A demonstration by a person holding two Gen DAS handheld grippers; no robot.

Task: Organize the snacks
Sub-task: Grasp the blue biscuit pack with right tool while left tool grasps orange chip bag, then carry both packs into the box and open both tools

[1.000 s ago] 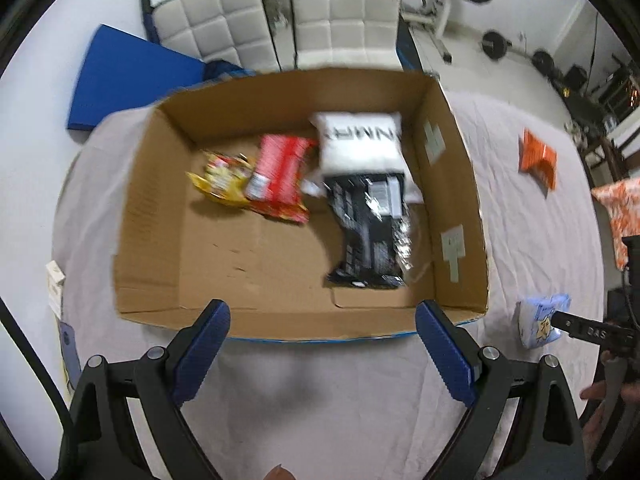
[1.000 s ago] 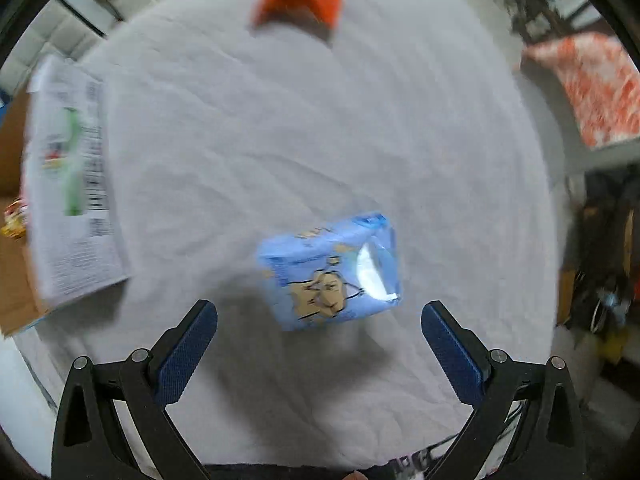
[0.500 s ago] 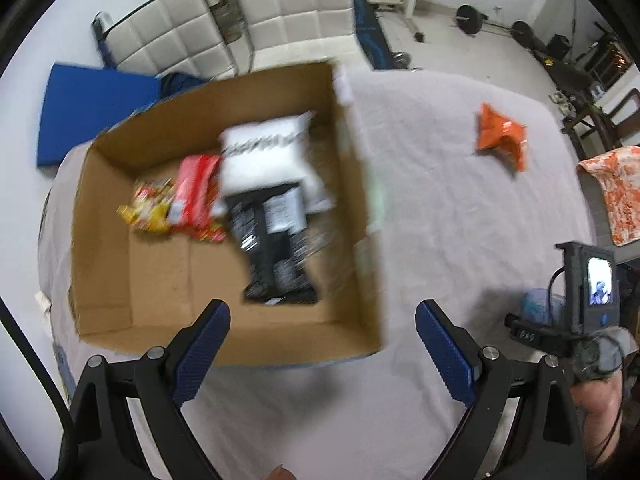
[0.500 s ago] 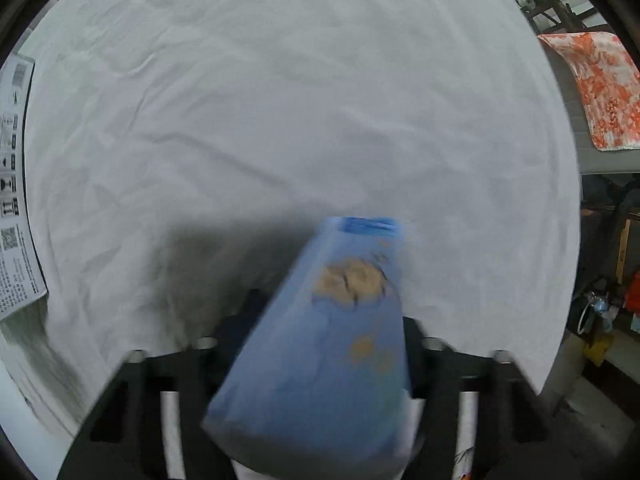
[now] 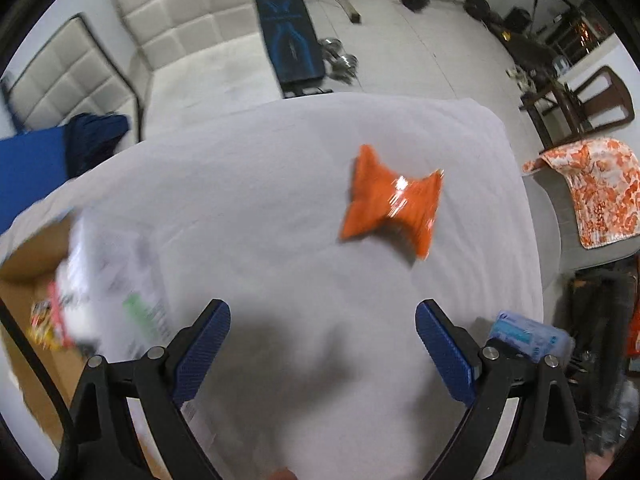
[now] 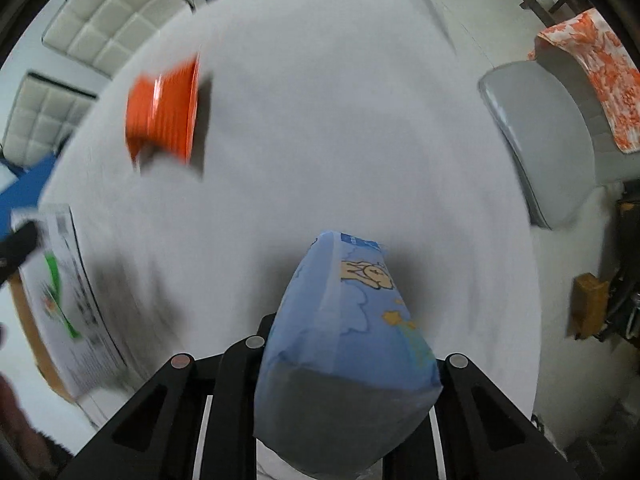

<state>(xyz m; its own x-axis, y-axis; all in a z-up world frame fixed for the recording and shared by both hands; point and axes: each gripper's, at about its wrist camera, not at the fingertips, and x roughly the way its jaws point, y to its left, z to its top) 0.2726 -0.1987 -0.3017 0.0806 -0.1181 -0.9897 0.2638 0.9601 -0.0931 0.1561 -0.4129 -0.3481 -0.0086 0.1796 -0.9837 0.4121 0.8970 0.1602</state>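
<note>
My right gripper (image 6: 348,364) is shut on a light blue snack bag (image 6: 352,328) with a cartoon print, held above the white cloth; the bag hides the fingertips. That same blue bag (image 5: 528,334) shows at the right edge of the left wrist view. An orange snack bag (image 5: 390,200) lies on the cloth ahead and to the right of my open, empty left gripper (image 5: 322,344). It shows as the orange bag (image 6: 162,114) far left in the right wrist view. The cardboard box (image 5: 24,276) with several snacks sits at the left, blurred.
The white cloth covers the table (image 5: 280,208). White padded chairs (image 5: 188,12) stand behind it, and a blue mat (image 5: 28,168) lies at the far left. A grey chair (image 6: 536,136) with an orange patterned cloth (image 6: 600,68) stands to the right. Gym weights lie on the floor beyond.
My right gripper shut on the blue bag and lifted it off the cloth. My left gripper swung right, away from the box, toward the orange bag.
</note>
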